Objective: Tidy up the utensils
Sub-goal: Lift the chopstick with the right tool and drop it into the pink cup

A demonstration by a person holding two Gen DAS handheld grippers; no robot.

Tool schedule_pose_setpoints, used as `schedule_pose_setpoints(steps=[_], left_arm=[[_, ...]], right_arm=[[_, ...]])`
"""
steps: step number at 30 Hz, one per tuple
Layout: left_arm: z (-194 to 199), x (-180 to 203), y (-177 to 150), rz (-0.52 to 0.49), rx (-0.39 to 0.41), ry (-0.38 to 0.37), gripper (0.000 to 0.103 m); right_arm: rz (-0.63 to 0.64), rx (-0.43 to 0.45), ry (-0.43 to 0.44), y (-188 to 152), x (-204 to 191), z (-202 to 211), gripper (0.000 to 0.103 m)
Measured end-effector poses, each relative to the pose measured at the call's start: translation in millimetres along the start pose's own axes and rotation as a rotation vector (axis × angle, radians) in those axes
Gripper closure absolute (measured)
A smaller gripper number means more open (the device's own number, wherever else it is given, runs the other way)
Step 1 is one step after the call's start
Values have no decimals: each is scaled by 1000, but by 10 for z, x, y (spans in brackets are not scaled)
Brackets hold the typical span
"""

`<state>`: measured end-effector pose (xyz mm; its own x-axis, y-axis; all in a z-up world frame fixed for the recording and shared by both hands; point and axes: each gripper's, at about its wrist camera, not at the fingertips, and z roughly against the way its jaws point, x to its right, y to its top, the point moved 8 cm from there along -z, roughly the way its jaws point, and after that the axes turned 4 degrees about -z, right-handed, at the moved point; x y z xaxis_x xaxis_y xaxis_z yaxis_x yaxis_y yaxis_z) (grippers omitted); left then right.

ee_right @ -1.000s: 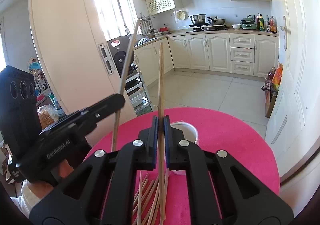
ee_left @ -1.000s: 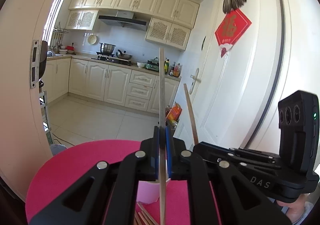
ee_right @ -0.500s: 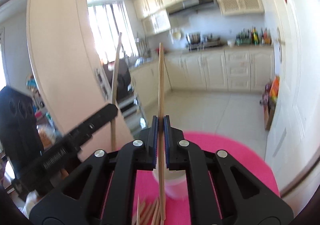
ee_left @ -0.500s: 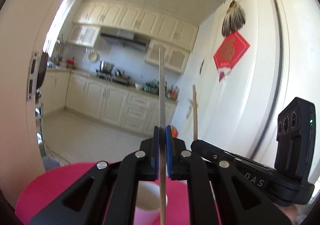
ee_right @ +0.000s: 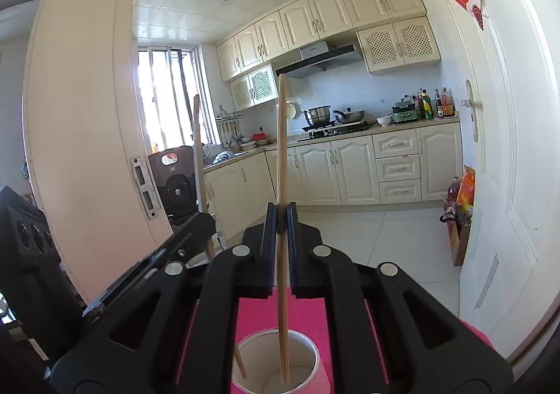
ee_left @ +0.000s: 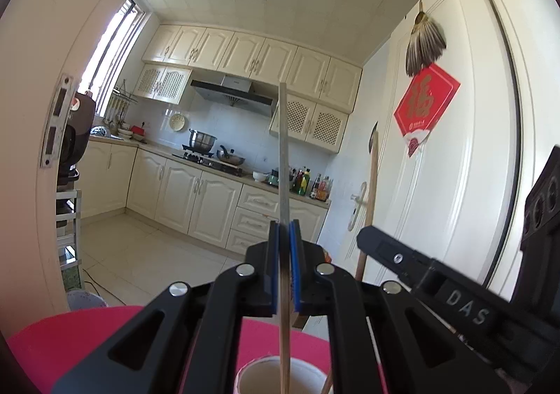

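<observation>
My right wrist view shows the pink table (ee_right: pixel 308 313) and cup (ee_right: pixel 280 364) interior, hidden from the left. Both my left gripper (ee_left: pixel 286 268) and right gripper (ee_right: pixel 281 250) clamp upright chopsticks (ee_right: pixel 282 184) dipping into it.

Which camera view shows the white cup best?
The right wrist view: the white cup shows its whole rim and inside, with chopstick tips in it. The left wrist view shows only its far rim at the bottom edge.
</observation>
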<state>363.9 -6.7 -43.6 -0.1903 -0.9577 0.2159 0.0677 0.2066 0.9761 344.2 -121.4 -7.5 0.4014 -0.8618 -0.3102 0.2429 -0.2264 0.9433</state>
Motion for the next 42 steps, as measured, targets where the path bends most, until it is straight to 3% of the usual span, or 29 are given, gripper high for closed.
schedule_pose_setpoints(steps=[7, 17, 25, 28, 31, 35, 42], left_arm=[[38, -42, -308, -54, -60, 19, 97], [292, -63, -443, -98, -114, 23, 97], [386, -97, -603, -105, -173, 15, 96], [416, -70, -574, -116, -174, 14, 82], [461, -59, -541, -115, -164, 6, 81], [497, -78, -542, -99, -175, -1, 70], [558, -122, -539, -88, -187, 4, 64]], right_arm=[[-4, -16, 3, -154, -7, 55, 97], [55, 13, -19, -257, -118, 253, 97], [62, -18, -47, -472, -66, 279, 97], [65, -22, -54, -530, -55, 287, 97], [57, -27, -61, -564, -30, 292, 96], [59, -36, -64, -627, -20, 299, 96], [64, -59, -67, -723, -28, 289, 96]])
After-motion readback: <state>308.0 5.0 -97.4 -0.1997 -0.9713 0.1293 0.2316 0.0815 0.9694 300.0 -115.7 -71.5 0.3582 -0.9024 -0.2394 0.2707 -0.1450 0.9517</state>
